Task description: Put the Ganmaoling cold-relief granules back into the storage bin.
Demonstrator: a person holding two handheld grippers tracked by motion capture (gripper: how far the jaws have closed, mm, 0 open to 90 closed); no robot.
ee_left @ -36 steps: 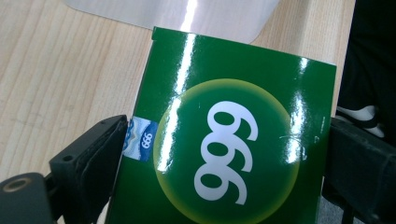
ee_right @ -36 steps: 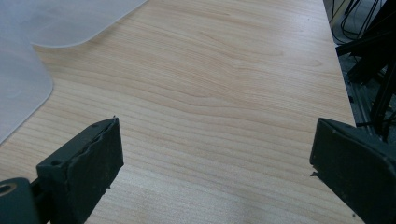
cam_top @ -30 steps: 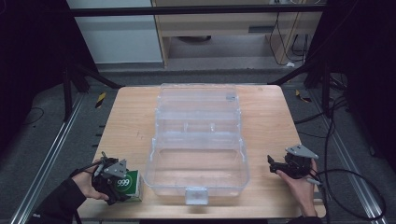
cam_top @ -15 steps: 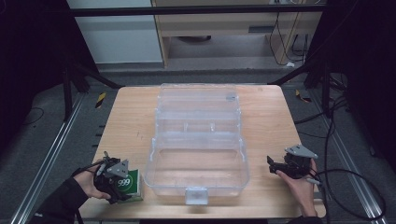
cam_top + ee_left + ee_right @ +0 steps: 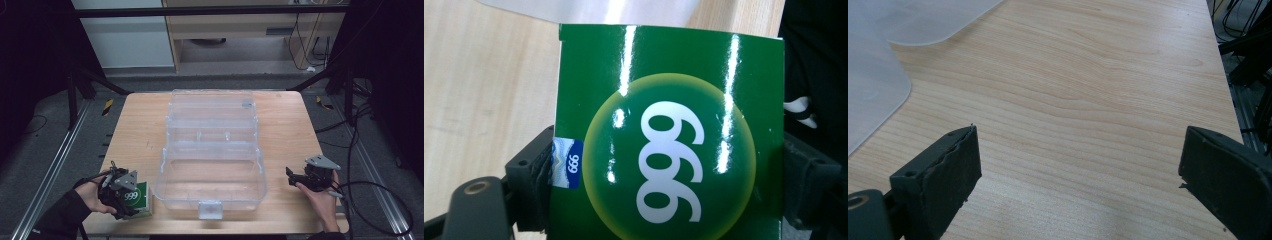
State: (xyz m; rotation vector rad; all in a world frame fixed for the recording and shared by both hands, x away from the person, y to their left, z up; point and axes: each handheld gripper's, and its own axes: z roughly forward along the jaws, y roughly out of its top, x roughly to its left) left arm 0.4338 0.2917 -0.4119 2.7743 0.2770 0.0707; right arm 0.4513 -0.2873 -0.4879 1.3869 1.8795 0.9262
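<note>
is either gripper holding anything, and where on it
The left gripper holds the green box, jaws on its two opposite side edges. The right gripper is open and holds nothing.

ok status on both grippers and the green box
Left gripper shut on green box. Right gripper open, empty. Clear case between them.

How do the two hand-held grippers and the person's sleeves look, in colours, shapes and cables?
Both are black. The left hand-held gripper and the right hand-held gripper each carry a grey three-cornered plate on top. The jaws are thick black blocks with worn pads and small screw holes. A black cable trails from the right one. The left sleeve is dark.
</note>
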